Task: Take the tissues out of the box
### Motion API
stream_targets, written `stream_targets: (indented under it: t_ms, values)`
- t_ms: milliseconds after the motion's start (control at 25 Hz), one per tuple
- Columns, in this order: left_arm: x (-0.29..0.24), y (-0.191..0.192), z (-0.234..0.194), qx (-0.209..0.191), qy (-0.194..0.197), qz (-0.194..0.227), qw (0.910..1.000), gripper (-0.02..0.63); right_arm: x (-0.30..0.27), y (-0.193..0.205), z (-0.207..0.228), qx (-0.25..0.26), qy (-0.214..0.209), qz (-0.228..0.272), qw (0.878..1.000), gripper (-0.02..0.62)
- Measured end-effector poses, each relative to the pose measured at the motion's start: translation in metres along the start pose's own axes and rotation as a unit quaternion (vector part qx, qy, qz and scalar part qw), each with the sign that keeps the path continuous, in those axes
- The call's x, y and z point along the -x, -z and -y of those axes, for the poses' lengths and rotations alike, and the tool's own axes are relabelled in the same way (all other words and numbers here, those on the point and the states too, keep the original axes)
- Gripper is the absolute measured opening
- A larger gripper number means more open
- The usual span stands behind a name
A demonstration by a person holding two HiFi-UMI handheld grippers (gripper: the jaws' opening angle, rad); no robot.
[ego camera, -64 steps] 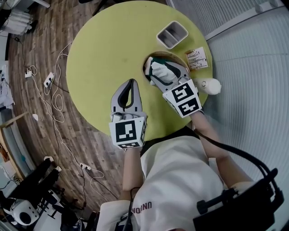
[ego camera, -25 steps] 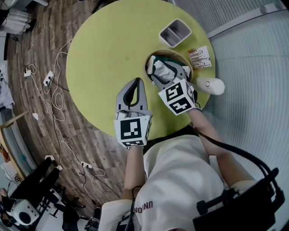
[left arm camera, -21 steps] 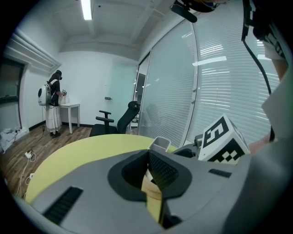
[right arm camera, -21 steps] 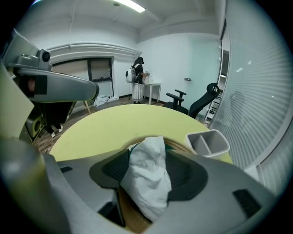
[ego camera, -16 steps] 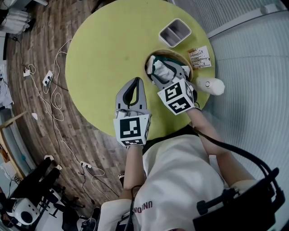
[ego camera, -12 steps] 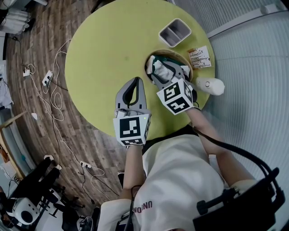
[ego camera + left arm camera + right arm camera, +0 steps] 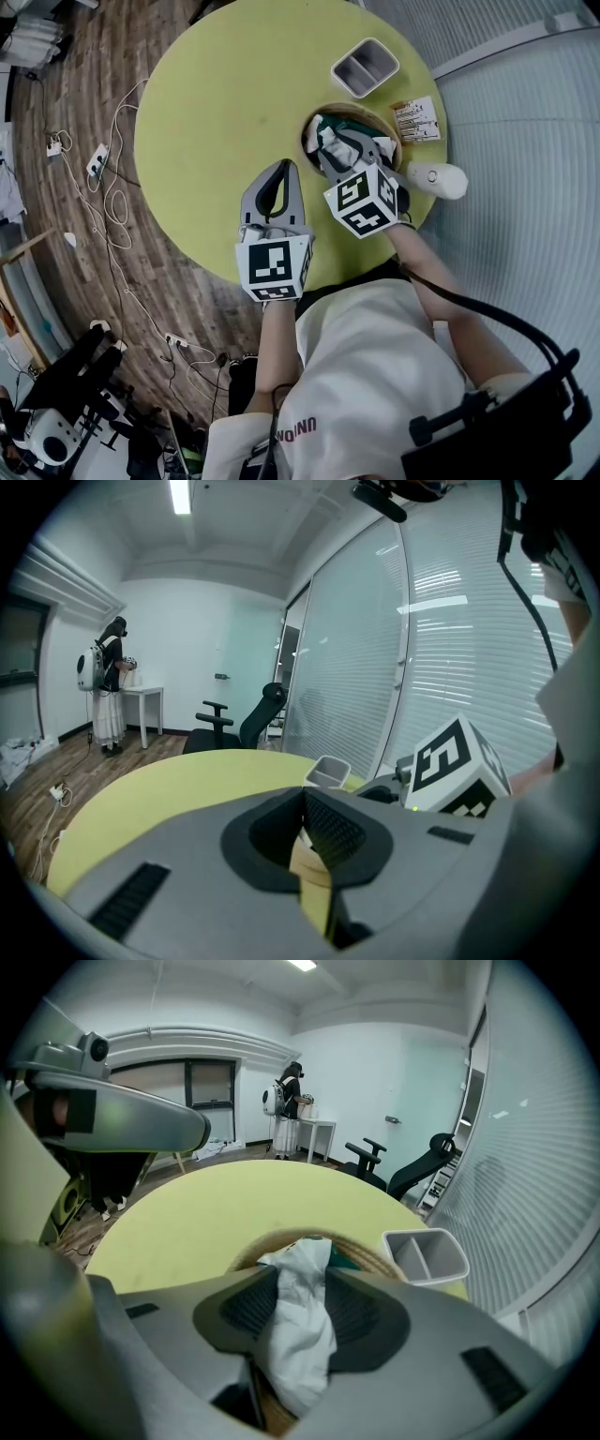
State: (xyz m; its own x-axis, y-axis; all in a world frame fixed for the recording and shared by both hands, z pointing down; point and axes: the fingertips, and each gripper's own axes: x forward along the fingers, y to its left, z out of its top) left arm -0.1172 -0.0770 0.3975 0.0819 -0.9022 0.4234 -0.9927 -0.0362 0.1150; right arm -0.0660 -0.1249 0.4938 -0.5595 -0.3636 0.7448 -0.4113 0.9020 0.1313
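Observation:
A round wicker tissue box (image 7: 375, 120) with a green pack inside stands on the yellow-green table (image 7: 216, 94). A white tissue (image 7: 328, 142) sticks up out of it. My right gripper (image 7: 336, 152) reaches into the box from the near side. Its jaws have just been closing, and in the right gripper view the tissue (image 7: 300, 1326) is pinched between both pads, above the box's rim (image 7: 272, 1238). My left gripper (image 7: 275, 169) rests shut and empty over the table, left of the box. The left gripper (image 7: 302, 794) shows its tips meeting.
A grey two-compartment bin (image 7: 365, 67) stands behind the box. A printed packet (image 7: 415, 119) and a white rounded object (image 7: 436, 178) lie near the table's right edge. Cables and power strips lie on the wooden floor (image 7: 94, 169) to the left. A person stands far back in the room.
The right gripper's jaws have narrowed around the tissue and its marker cube has rolled slightly. The left gripper has stayed where it was.

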Motion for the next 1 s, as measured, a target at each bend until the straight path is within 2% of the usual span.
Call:
stream_targets:
  t_ms: [1000]
  values:
    - [-0.0018, 0.0056, -0.0018, 0.007, 0.0, -0.009, 0.9999, 0.014, 0.0037, 0.0021, 0.0, 0.028, 0.012, -0.005, 1.0, 0.052]
